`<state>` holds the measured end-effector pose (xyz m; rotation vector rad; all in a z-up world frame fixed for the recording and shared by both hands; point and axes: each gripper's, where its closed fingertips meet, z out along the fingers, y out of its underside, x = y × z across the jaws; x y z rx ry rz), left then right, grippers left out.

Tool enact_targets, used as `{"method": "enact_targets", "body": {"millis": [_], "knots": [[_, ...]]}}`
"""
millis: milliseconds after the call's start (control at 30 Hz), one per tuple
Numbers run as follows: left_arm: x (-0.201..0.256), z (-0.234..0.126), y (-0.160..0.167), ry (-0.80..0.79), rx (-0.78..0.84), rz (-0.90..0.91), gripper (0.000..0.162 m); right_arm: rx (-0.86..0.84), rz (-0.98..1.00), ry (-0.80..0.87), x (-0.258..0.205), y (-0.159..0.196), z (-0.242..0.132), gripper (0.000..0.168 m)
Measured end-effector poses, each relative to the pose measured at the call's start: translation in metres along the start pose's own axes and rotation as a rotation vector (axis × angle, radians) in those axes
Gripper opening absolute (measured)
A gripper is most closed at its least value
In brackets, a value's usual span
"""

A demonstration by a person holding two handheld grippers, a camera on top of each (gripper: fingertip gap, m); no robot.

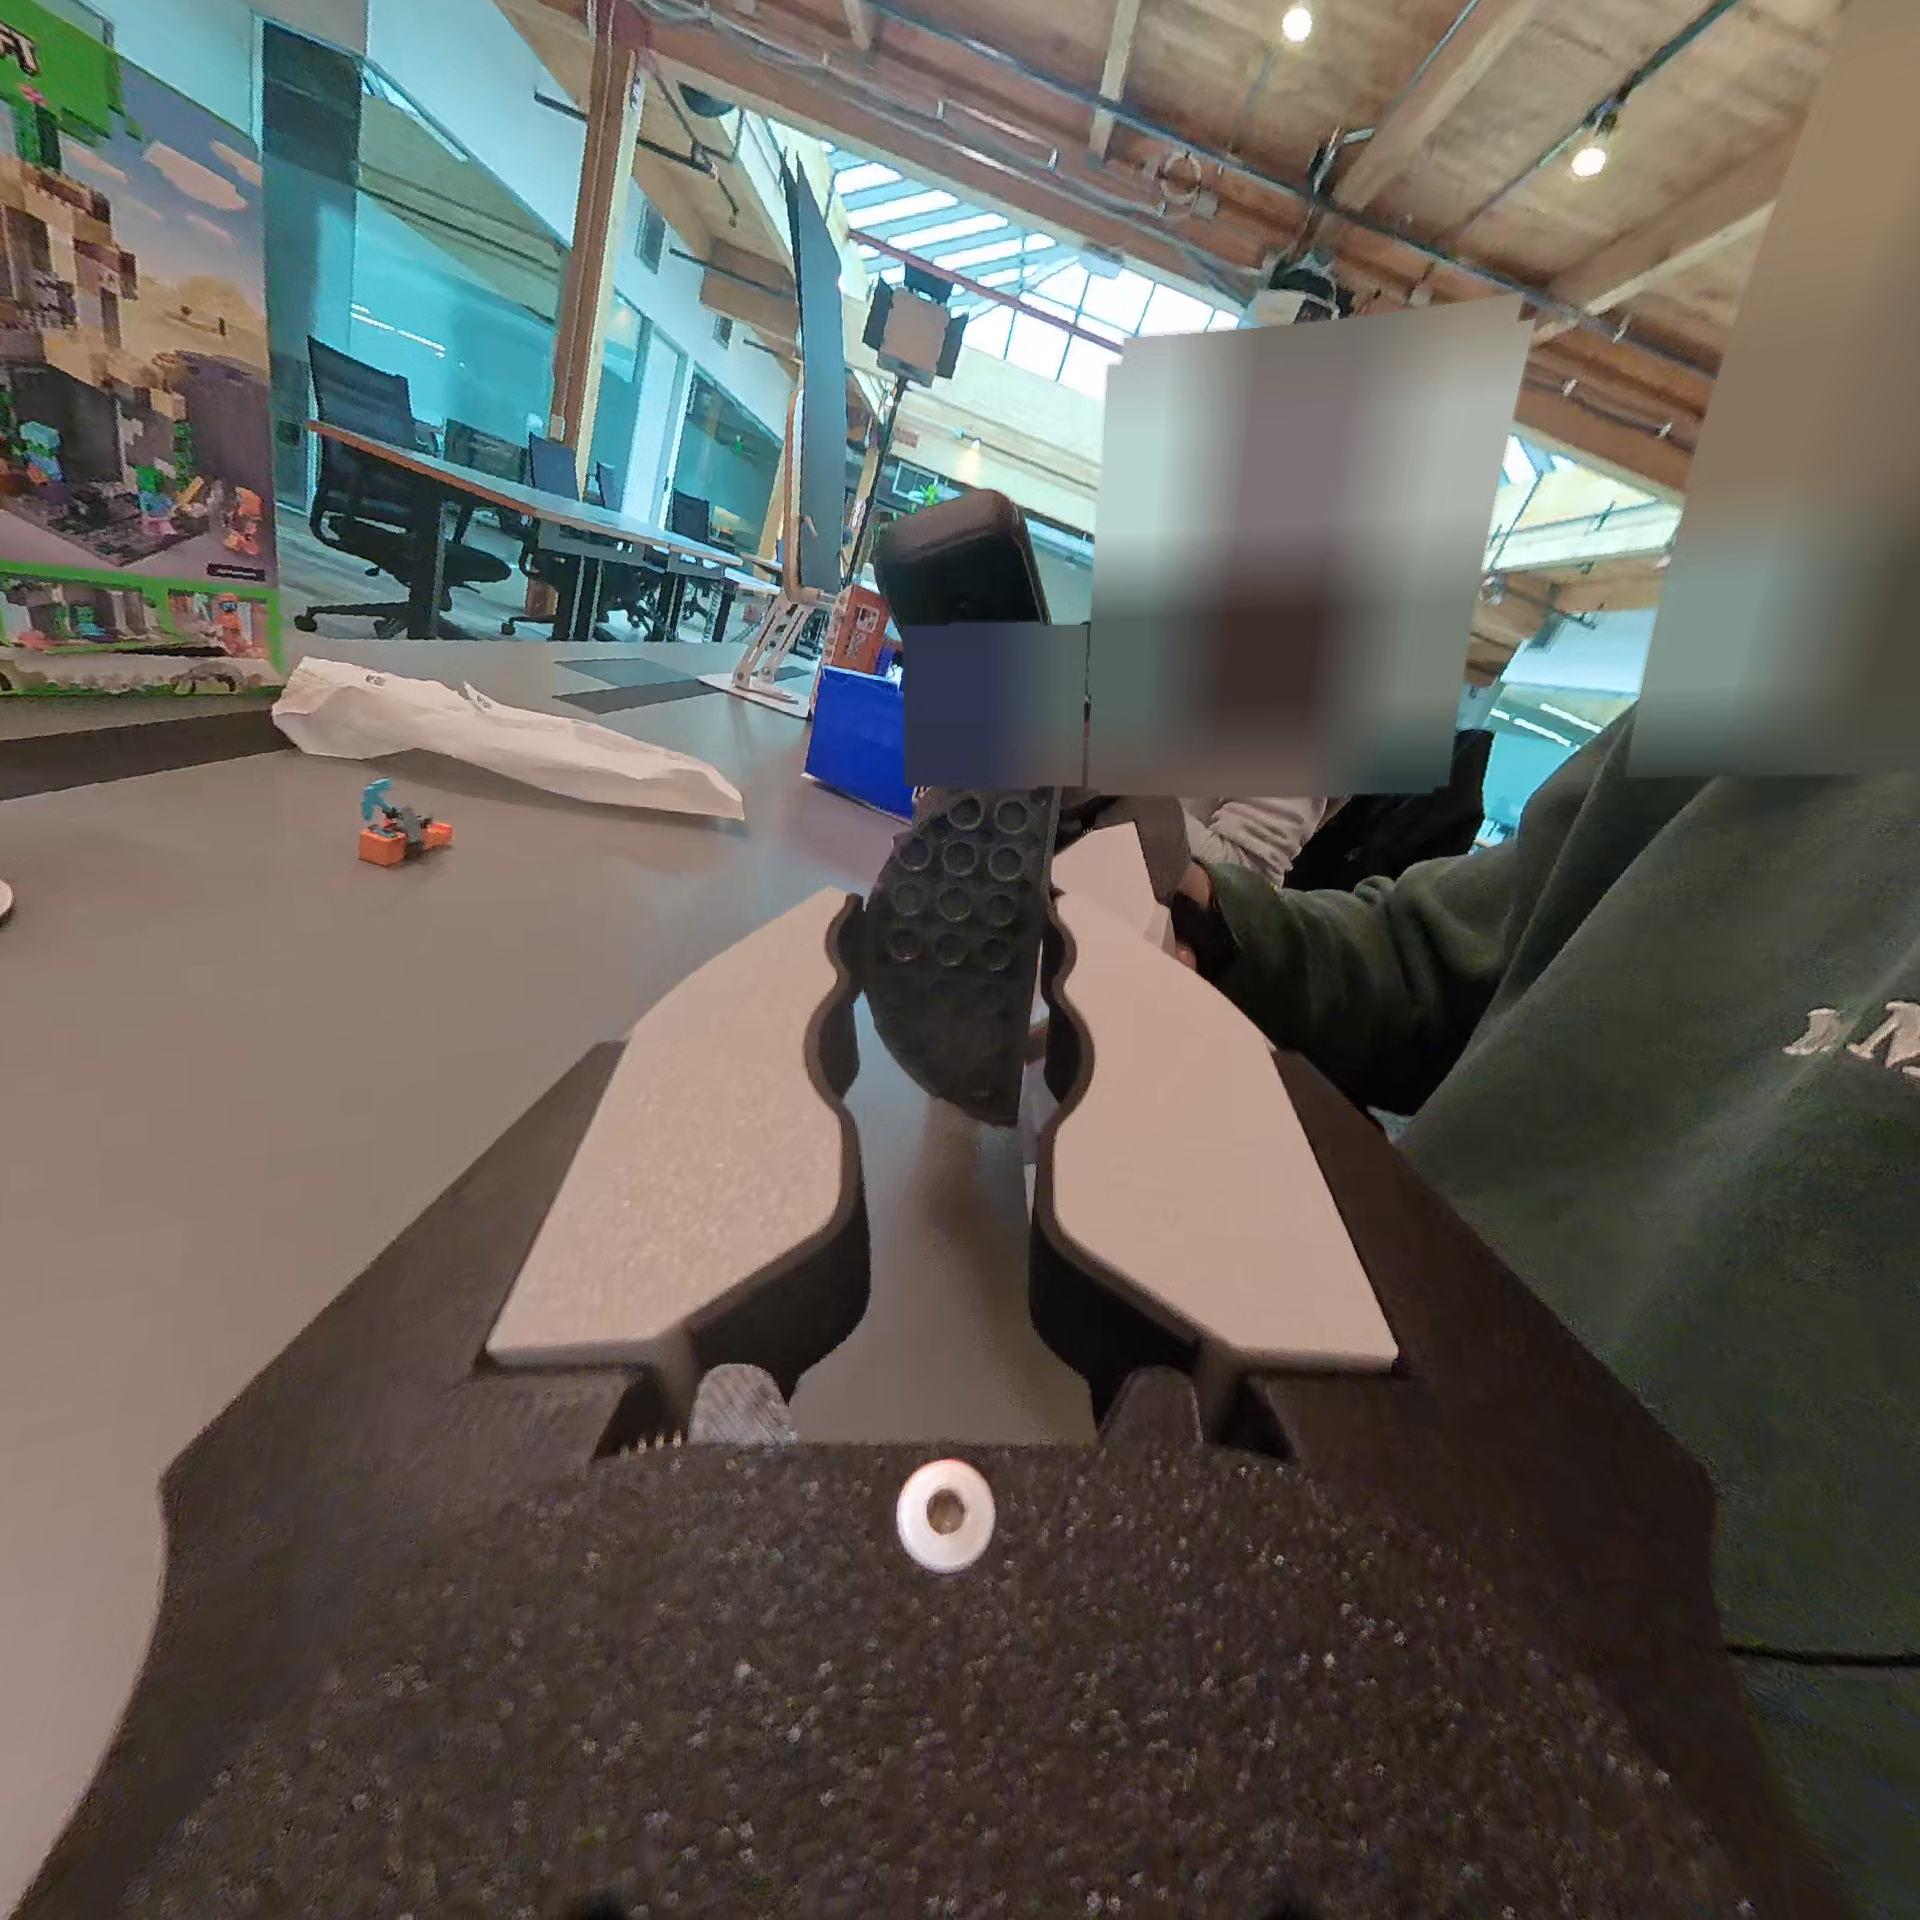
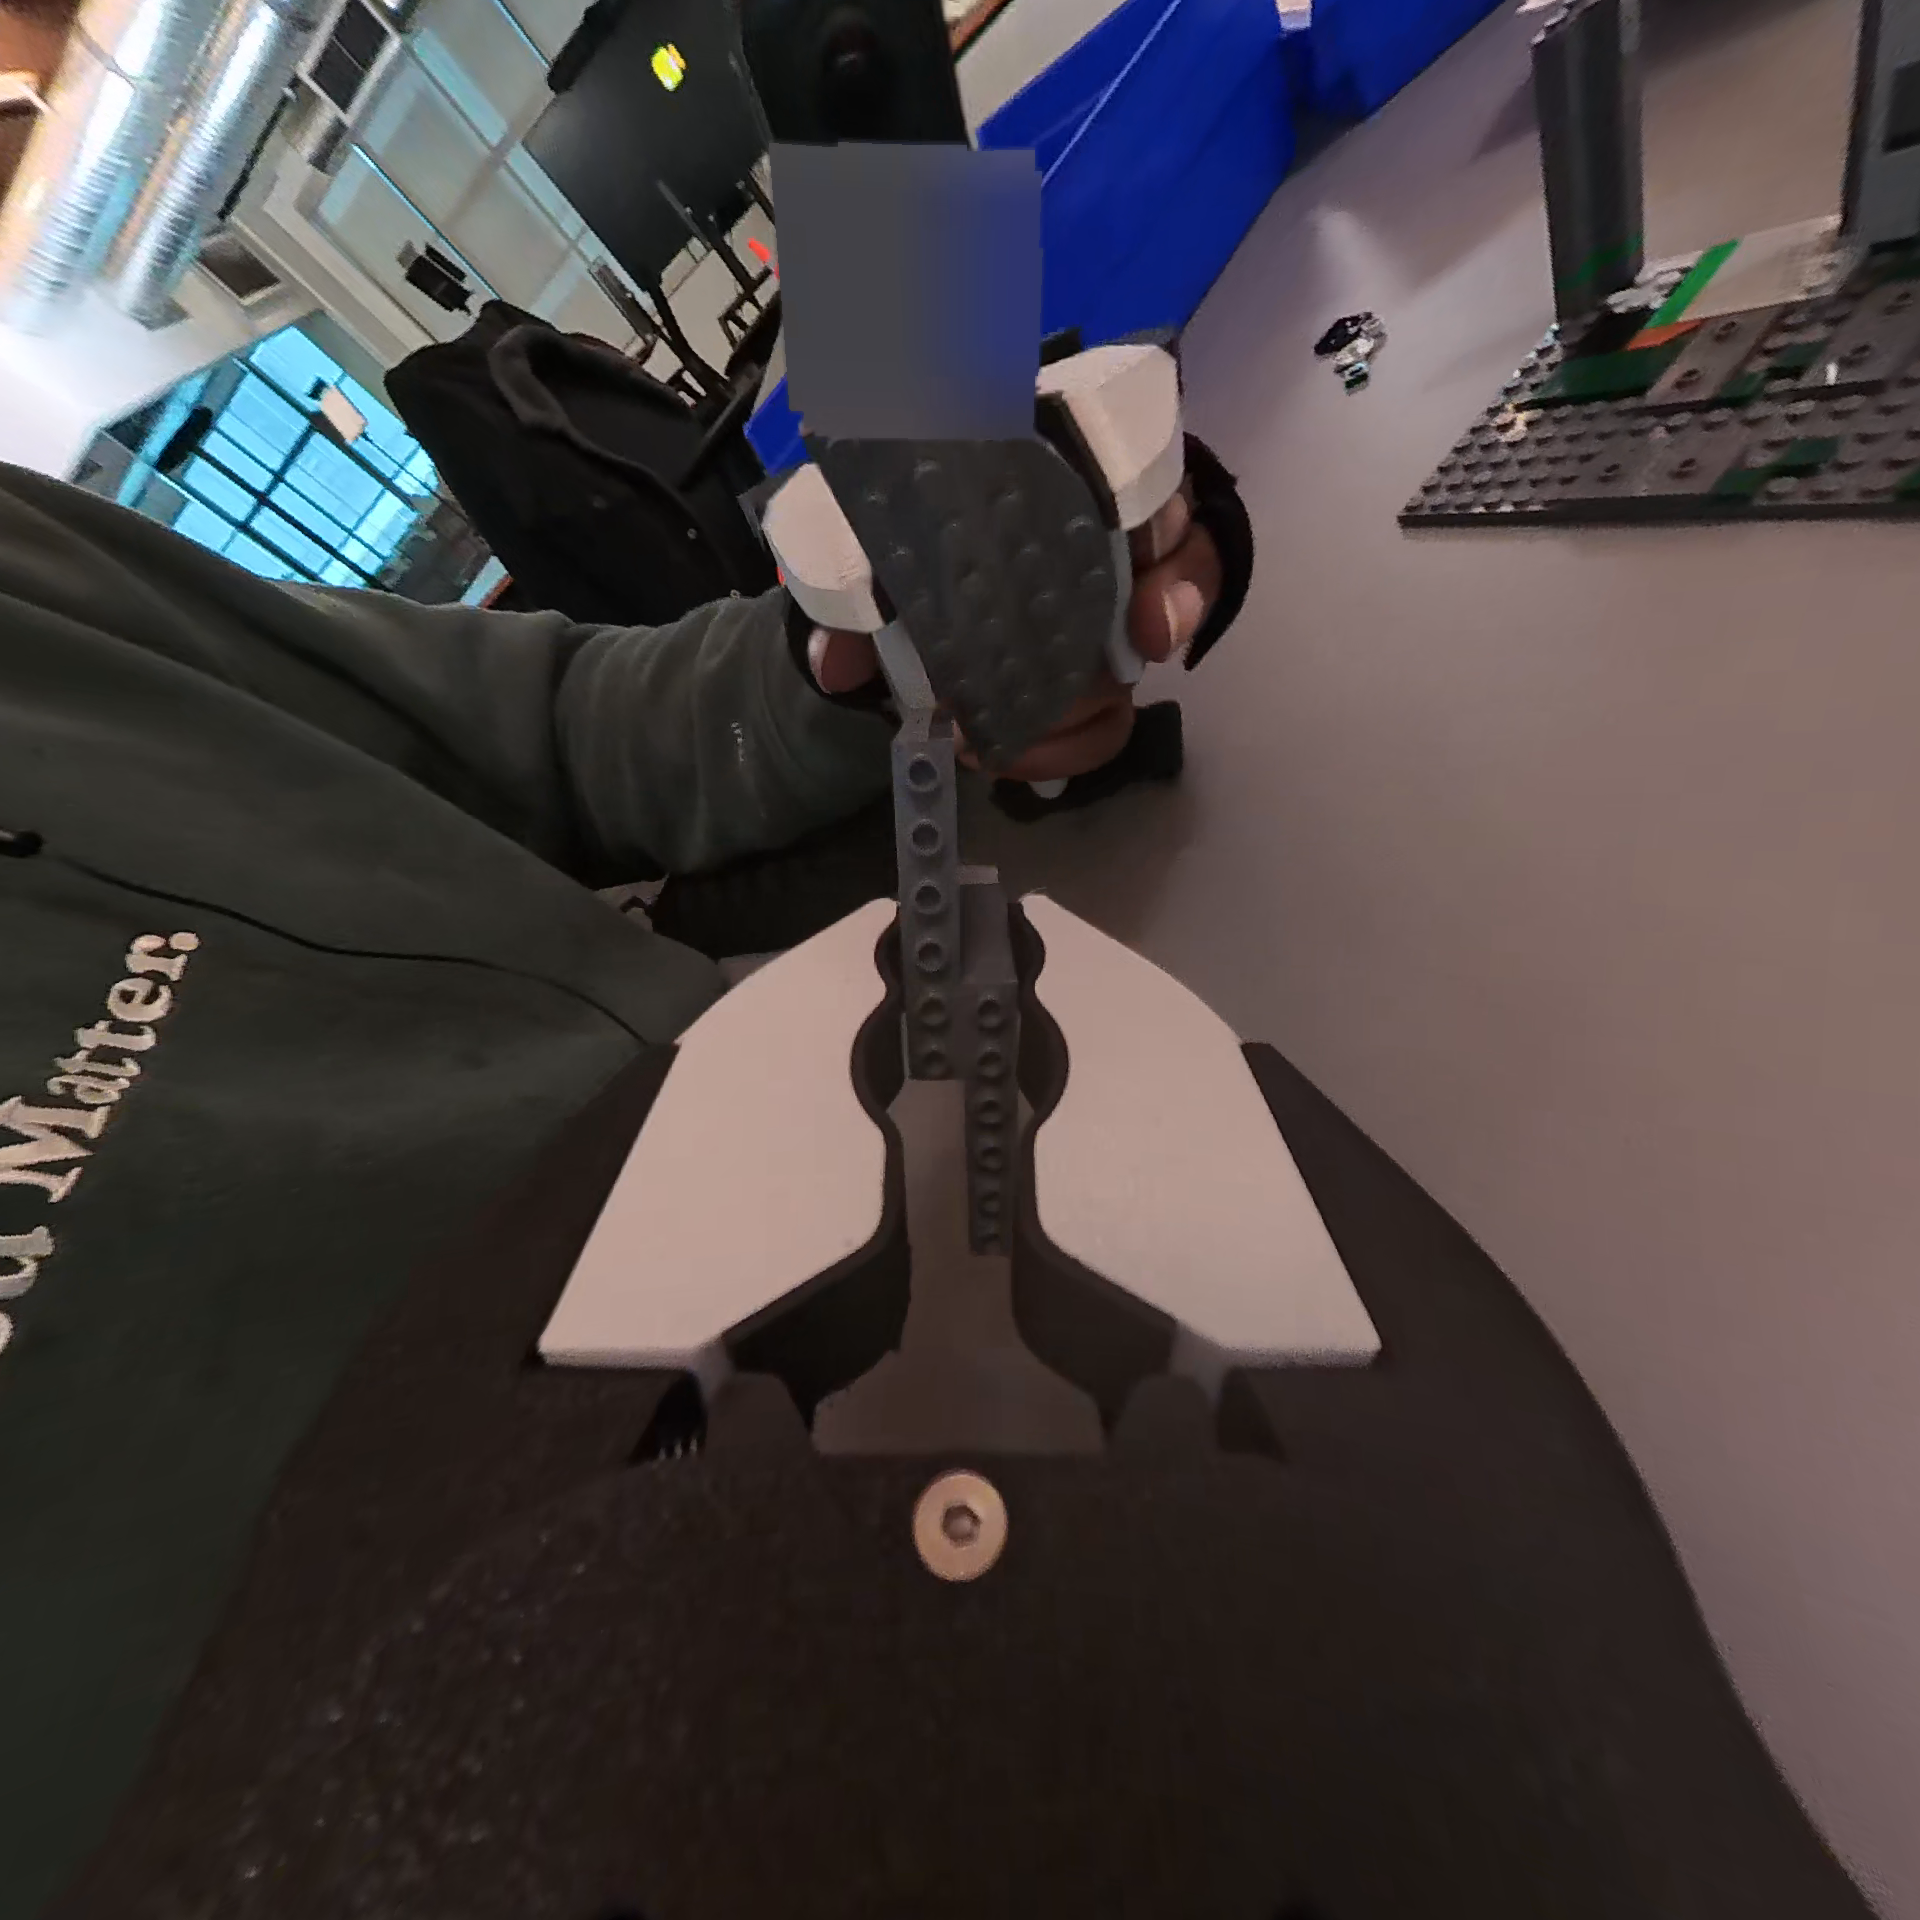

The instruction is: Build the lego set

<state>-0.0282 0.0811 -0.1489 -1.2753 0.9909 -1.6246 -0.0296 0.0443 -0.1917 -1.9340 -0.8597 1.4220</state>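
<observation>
My left tongs [image 1: 951, 971] clamped a dark plate [image 1: 961, 951], upright, long axis running away from me. Right tongs [image 2: 961, 997] clamped grey bricks [image 2: 961, 1023], long axis pointing at the plate [image 2: 987, 582], tip touching its edge. Baseplate [image 2: 1662, 447] sat far right on the table [image 2: 1507, 935]; blue bin [image 2: 1195, 156] behind.

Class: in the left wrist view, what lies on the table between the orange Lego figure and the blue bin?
A crumpled white paper bag lies between the orange figure and blue bin.
</observation>
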Motion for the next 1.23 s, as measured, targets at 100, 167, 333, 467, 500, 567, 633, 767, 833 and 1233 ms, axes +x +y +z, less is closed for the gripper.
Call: {"method": "enact_targets", "body": {"millis": [100,167,333,467,500,567,633,767,833,1233], "knots": [[-0.001,-0.002,0.008,0.001,-0.056,0.024,0.032,-0.040,-0.002,0.047,0.007,0.006,-0.001,0.017],[0.001,-0.002,0.014,0.015,-0.104,0.040,0.032,-0.059,-0.002,0.096,0.014,0.009,-0.003,0.017],[-0.005,0.002,0.031,-0.026,-0.236,0.149,0.032,-0.094,-0.006,0.144,0.023,0.012,-0.009,0.017],[-0.019,0.002,0.051,-0.095,-0.399,0.256,0.032,-0.133,-0.024,0.233,0.039,0.016,-0.022,0.017],[-0.024,0.002,0.058,-0.118,-0.457,0.284,0.032,-0.132,-0.026,0.253,0.043,0.016,-0.027,0.017],[-0.037,0.000,0.071,-0.186,-0.589,0.372,0.032,-0.133,-0.028,0.301,0.052,0.016,-0.037,0.017],[-0.053,-0.003,0.081,-0.270,-0.710,0.482,0.032,-0.121,-0.034,0.345,0.060,0.015,-0.048,0.017],[-0.079,-0.006,0.090,-0.417,-0.883,0.632,0.032,-0.096,-0.029,0.403,0.072,0.013,-0.062,0.017],[-0.078,-0.007,0.095,-0.445,-0.950,0.678,0.032,-0.091,-0.033,0.418,0.074,0.013,-0.067,0.017],[0.023,-0.024,0.098,-0.244,-0.860,0.076,0.032,-0.102,-0.059,0.364,0.063,0.020,-0.067,0.017]]}}
